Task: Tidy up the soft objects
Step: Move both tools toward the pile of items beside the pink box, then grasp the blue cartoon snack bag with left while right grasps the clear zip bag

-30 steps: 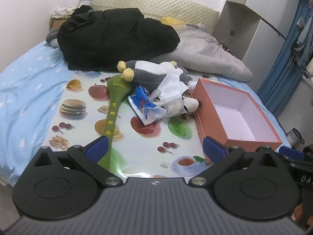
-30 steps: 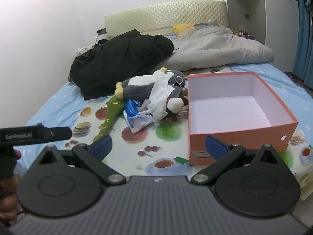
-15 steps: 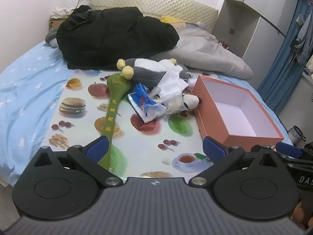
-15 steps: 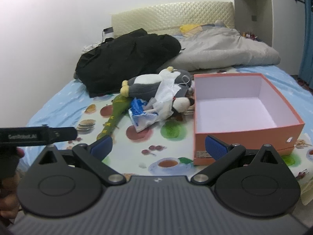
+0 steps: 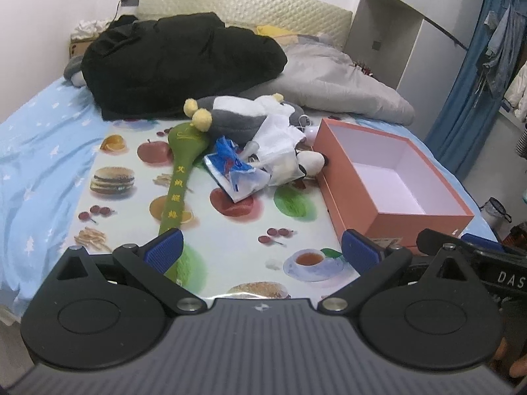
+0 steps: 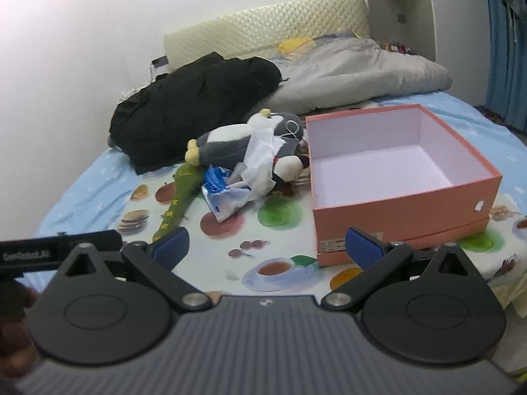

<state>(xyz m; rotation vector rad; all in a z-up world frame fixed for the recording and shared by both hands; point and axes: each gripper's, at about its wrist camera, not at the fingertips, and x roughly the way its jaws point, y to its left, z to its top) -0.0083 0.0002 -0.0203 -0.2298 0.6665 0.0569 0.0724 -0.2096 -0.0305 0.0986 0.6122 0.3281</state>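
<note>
- My left tool (image 5: 262,251) hangs over the near edge of the bed (image 5: 36,151), fingers spread wide with nothing between them.
- My right tool (image 6: 267,247) is just as wide apart and empty, low above the printed mat (image 6: 283,220).
- The soft things sit in one heap at about 12 o'clock from the left tool: a grey and white plush toy (image 5: 237,117), a crumpled white bag (image 5: 280,141) draped across it, and a blue and white packet (image 5: 235,171) touching the bag's near side.
- A long green plush stick (image 5: 179,177) runs from the heap toward my left finger at 7 o'clock.
- The orange box (image 6: 411,204) stands open at 1 o'clock of the right tool, just beside the heap.
- A black coat (image 5: 178,62) and a grey quilt (image 5: 339,89) lie behind, near the headboard (image 5: 243,6).
</note>
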